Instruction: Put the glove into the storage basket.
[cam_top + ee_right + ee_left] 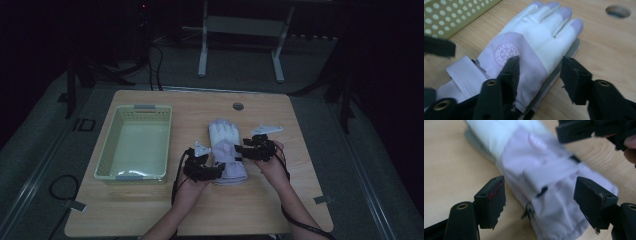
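Observation:
A white and lilac glove (225, 137) lies flat on the wooden table (150, 210), fingers pointing away from me. My left gripper (212, 170) sits at the cuff end. In the left gripper view its jaws (541, 202) stand apart on either side of the lilac cuff (554, 195), with no visible pressure on the cloth. My right gripper (241, 150) reaches in from the glove's right side. In the right gripper view it (541, 75) is open: one jaw lies over the lilac band near the round logo (507, 53), the other stands off the glove's edge above the wood.
A pale green perforated basket (107, 150) stands empty to the left of the glove. A round cable hole (238, 106) sits in the table behind the glove's fingertips. Bare wood stretches along the front edge and right side. Dark floor and stand legs lie beyond.

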`<state>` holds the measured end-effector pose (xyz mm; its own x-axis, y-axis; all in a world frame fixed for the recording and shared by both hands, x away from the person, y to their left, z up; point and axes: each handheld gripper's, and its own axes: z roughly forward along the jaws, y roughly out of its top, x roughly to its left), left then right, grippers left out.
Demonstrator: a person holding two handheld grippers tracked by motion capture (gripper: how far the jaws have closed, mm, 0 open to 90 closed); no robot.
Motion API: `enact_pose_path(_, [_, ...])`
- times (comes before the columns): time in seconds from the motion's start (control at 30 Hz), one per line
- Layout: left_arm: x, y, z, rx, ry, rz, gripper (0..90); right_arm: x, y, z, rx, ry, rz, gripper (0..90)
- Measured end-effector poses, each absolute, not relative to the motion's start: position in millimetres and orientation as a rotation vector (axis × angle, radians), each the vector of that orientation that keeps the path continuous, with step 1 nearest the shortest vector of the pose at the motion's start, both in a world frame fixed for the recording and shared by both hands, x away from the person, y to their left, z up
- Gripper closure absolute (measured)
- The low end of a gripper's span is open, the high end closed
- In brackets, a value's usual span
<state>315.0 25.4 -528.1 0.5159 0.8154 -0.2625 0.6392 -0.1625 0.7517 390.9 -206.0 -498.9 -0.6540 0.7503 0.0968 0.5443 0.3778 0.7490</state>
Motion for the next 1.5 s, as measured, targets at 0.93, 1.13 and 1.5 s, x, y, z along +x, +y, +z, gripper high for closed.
enact_pose_path(0.93, [339, 30, -564, 1.922, 1.186, -0.098, 49.5, 415, -222, -552, 1.584, 2.591, 1.300, 63.0])
enact_pose_path(1.13, [335, 25, -556, 1.966, 1.182, -0.062, 66.6, 405, -212, -543, 1.486, 2.555, 1.206, 76.9])
enact_pose_path(1.5, [335, 27, -542, 2.008, 1.167, -0.045, 72.9, 387, -193, -525, 1.319, 2.466, 1.070, 79.7])
